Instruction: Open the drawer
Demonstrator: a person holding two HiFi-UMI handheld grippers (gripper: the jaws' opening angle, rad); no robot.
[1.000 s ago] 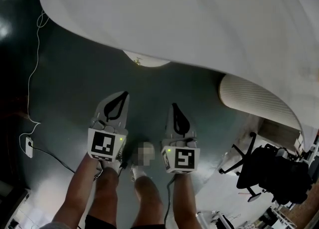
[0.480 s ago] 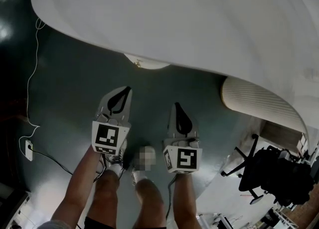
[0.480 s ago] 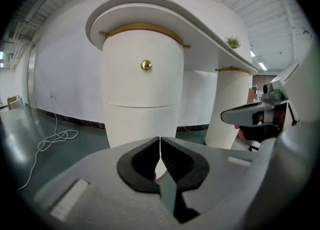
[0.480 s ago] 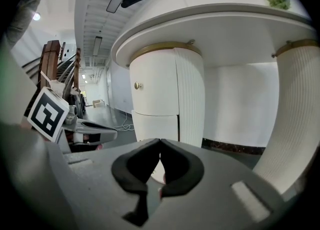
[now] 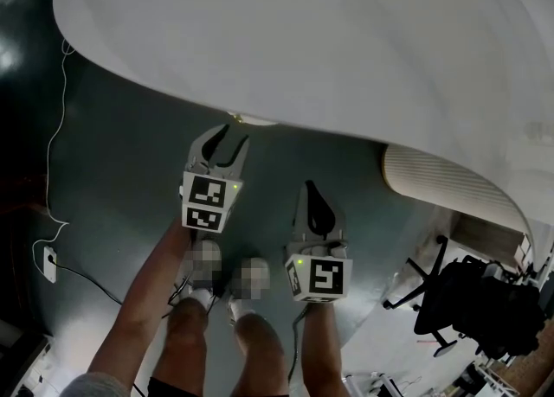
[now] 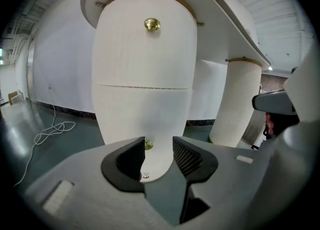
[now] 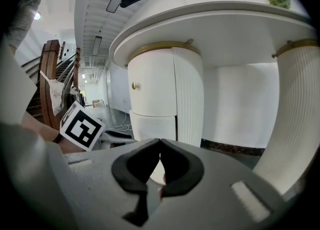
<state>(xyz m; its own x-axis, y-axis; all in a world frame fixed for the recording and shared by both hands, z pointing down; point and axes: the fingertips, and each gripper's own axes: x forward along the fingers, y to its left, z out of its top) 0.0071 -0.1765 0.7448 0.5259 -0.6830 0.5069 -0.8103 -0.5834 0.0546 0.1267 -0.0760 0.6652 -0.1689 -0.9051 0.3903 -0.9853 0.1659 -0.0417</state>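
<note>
The left gripper point(image 5: 232, 136) now sits nearer the drawer point(image 6: 142, 113), tilted down, jaws just opened, the knob point(image 6: 148, 145) untouched between them; the right gripper point(image 5: 310, 192) stays back, jaws together.

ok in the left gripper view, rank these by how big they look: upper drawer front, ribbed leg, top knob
1. upper drawer front
2. ribbed leg
3. top knob
The leg looks farther off, so real size is unsure.

No legible text, brand or number in any view. Only coded black-and-white squares: left marker cube point(image 5: 208, 203), left claw point(image 5: 227, 137); right marker cube point(image 5: 318, 276), right claw point(image 5: 309, 188).
</note>
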